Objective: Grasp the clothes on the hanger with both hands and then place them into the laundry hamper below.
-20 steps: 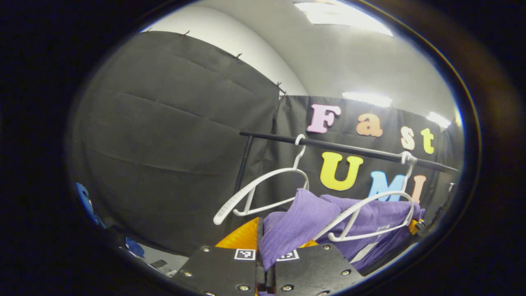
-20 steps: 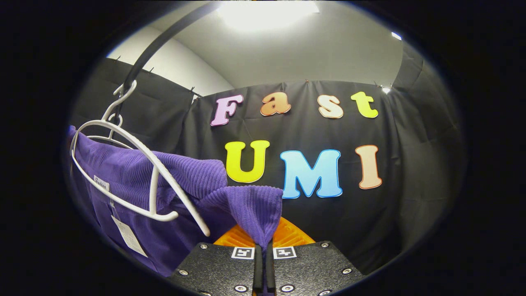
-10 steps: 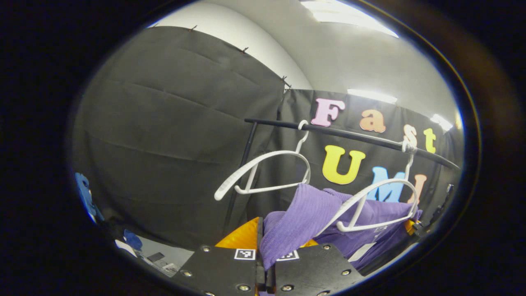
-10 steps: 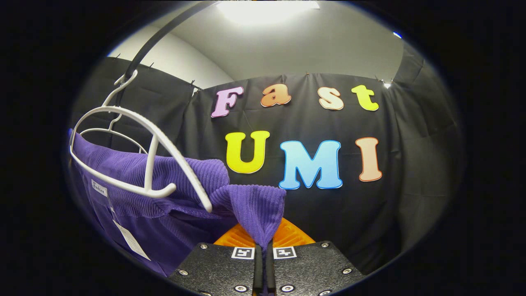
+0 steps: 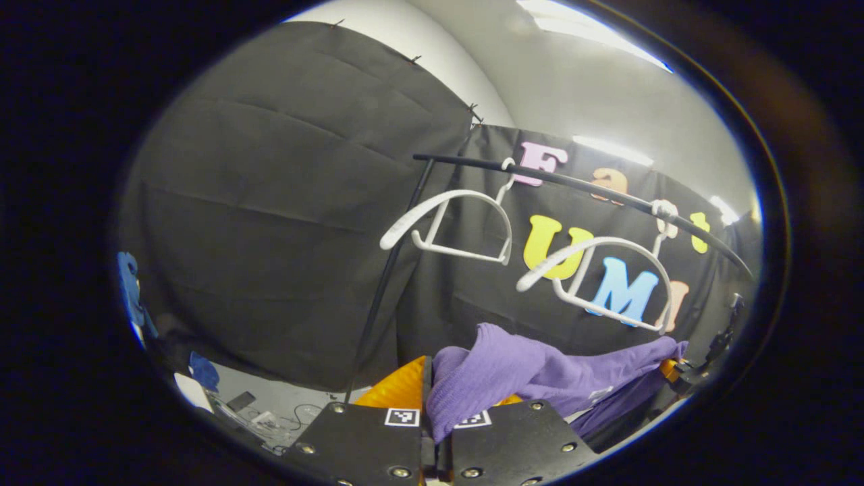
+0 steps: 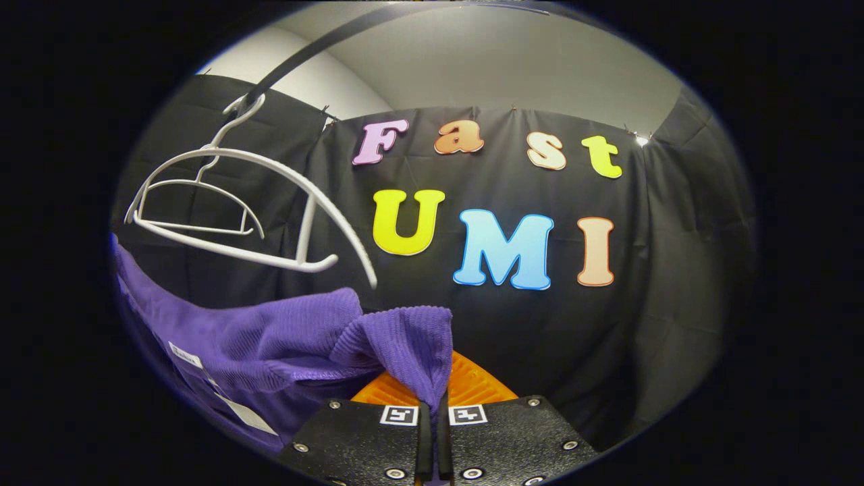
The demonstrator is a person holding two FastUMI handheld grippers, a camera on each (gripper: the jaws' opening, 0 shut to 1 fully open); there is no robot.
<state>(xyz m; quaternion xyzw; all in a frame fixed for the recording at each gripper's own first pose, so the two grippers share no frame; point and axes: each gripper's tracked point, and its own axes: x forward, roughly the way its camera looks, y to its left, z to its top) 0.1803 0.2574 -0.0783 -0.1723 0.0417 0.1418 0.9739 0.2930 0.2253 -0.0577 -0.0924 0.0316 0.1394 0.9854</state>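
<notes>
- Now the purple garment (image 5: 540,378) hangs clear below both white hangers; 1 second ago it was draped over the nearer hanger (image 6: 236,202), and half a second ago that hanger's arm lay across the cloth.
- Both hangers hang bare from the black rail (image 5: 574,182), with open space between them and the fabric, so I judge the pull-off step done and the lowering into the hamper left to do.
- Left gripper (image 5: 435,432): its fingers are pressed together, pinching a fold of the garment's end.
- Right gripper (image 6: 433,422): likewise closed, with a ribbed corner of the cloth (image 6: 398,337) caught between both fingers.
- Held at 2 ends, the garment stretches between the grippers with its long axis roughly parallel to the rail, sagging in the middle; its label side faces the right gripper view.
- From these views I can't tell where the hamper sits, so the descent needs aiming by judgement.
</notes>
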